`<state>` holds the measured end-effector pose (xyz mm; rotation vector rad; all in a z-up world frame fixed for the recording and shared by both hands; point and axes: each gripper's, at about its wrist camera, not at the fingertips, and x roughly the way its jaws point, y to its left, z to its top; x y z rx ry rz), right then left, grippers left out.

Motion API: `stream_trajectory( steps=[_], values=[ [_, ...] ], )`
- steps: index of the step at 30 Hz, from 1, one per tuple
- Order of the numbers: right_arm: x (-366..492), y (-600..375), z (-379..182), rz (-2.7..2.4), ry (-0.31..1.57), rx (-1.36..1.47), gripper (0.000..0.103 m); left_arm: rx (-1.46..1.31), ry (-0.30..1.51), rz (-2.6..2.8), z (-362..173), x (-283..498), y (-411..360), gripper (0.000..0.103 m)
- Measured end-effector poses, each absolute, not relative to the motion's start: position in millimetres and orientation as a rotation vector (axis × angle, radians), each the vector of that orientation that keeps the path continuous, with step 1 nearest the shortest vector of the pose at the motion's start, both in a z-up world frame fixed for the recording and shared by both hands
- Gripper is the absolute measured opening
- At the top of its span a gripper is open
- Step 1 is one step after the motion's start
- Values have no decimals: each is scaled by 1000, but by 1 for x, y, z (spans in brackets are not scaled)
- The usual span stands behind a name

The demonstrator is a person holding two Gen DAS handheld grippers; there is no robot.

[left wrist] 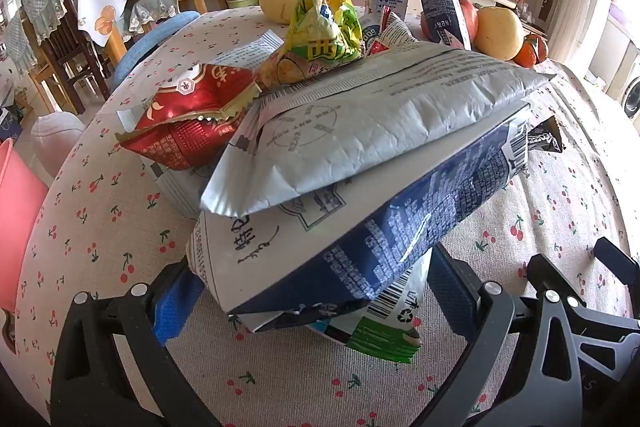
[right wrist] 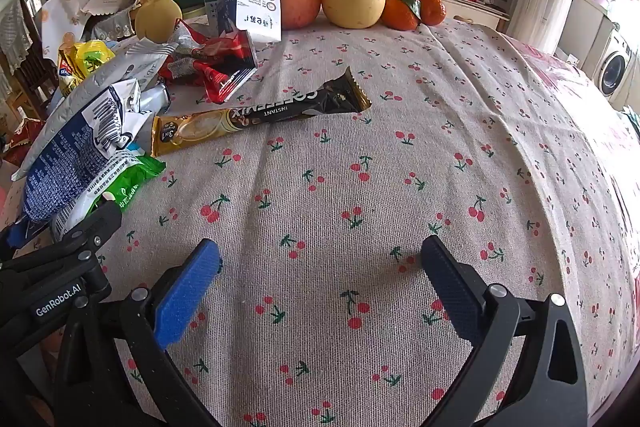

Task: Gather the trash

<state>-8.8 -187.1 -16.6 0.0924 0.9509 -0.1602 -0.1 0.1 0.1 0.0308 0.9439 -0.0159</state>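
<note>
Wrapper pile [left wrist: 360, 155] overlaps itself, lower packs mostly hidden. Coffee sachet [right wrist: 260, 115] lies flat, long axis left-right, dark end right. Left claw [left wrist: 316, 291] wide around the pile's near edge; right claw [right wrist: 320, 267] wide, empty.

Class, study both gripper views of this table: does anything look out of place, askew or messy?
Yes. A heap of empty wrappers and bags sprawls over the cherry-print tablecloth, stacked crookedly. A coffee-mix sachet lies apart from it, slanted. The fruit behind sits tidily in a row.
</note>
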Motion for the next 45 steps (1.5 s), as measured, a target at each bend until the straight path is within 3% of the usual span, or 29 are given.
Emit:
stream_trajectory(
  steps=[18,45],
  values=[
    [-22,-188,-14,-184,956,79,99,32,947,-8,2,-27,1,99],
    [-152,-151,82,-164,441,-5,99,21,646,-49,99,-144,42,99]
  ],
)
